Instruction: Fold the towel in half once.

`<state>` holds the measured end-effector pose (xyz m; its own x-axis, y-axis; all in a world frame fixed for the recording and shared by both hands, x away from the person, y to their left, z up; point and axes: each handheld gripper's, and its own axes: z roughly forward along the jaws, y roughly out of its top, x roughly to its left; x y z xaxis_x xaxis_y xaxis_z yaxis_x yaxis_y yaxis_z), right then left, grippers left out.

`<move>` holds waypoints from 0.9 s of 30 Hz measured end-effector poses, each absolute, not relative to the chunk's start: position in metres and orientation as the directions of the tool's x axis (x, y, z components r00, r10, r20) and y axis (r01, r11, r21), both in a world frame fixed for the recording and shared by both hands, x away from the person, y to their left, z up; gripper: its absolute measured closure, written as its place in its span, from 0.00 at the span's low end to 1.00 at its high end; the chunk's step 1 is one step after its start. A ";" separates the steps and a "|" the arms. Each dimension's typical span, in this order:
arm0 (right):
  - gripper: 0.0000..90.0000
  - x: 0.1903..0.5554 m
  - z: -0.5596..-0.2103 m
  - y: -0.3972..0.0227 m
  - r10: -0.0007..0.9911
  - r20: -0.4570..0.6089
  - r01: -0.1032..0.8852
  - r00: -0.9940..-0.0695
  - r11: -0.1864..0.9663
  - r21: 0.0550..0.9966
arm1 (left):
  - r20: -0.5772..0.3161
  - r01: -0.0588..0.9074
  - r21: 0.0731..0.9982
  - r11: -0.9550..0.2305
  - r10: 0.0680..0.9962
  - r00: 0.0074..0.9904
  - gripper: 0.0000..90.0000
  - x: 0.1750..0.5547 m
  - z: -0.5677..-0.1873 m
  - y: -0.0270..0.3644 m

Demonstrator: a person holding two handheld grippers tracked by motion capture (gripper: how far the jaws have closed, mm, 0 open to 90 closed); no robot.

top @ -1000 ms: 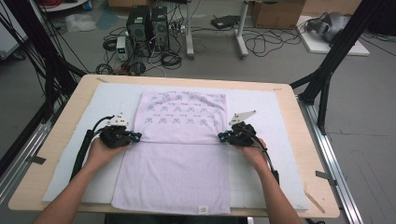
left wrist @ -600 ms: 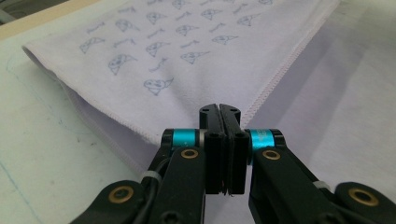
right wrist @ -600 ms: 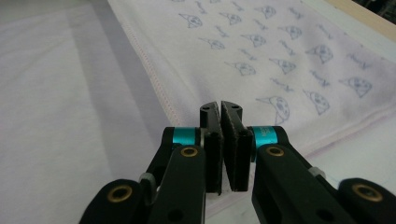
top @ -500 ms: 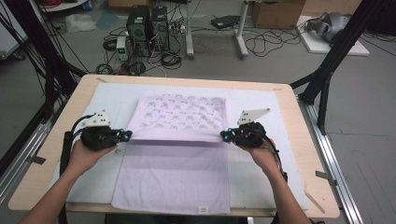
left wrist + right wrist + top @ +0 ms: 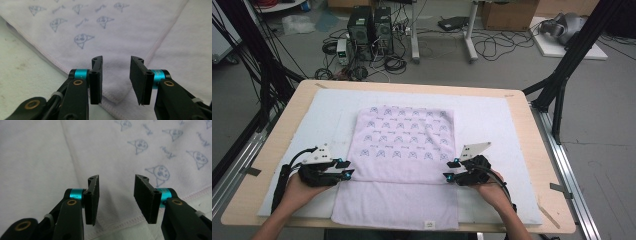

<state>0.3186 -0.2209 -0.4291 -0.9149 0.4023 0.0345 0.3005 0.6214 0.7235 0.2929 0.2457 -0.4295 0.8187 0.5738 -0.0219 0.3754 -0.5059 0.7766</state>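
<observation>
Towel is lying folded on the white mat that is covering the table, its printed upper layer folded back over the plain lower one; the left gripper is sitting at the left end of the fold's near edge, the right gripper at the right end; both sets of jaws have just been opening and are standing apart, pads pressing on nothing; in the left gripper view the folded corner of the cloth is lying between and below the jaws; in the right gripper view the hemmed edge is running under the gap
</observation>
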 end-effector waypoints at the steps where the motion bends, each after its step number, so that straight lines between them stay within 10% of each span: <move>1: 0.62 0.321 -0.432 -0.220 0.403 0.041 0.306 -0.914 0.622 0.721 | -0.021 0.378 0.771 -0.513 0.573 0.819 0.69 0.294 -0.433 0.244; 10: 0.97 0.329 -0.439 -0.218 0.385 0.079 0.323 -0.920 0.627 0.708 | -0.012 0.372 0.763 -0.529 0.564 0.826 0.97 0.297 -0.436 0.236; 21: 0.97 0.296 -0.396 -0.237 0.349 0.065 0.257 -0.935 0.539 0.802 | -0.009 0.291 0.837 -0.463 0.522 0.853 0.97 0.253 -0.394 0.254; 27: 0.78 0.283 -0.408 -0.233 0.337 0.065 0.260 -0.939 0.576 0.775 | -0.015 0.319 0.812 -0.488 0.529 0.848 0.76 0.252 -0.411 0.253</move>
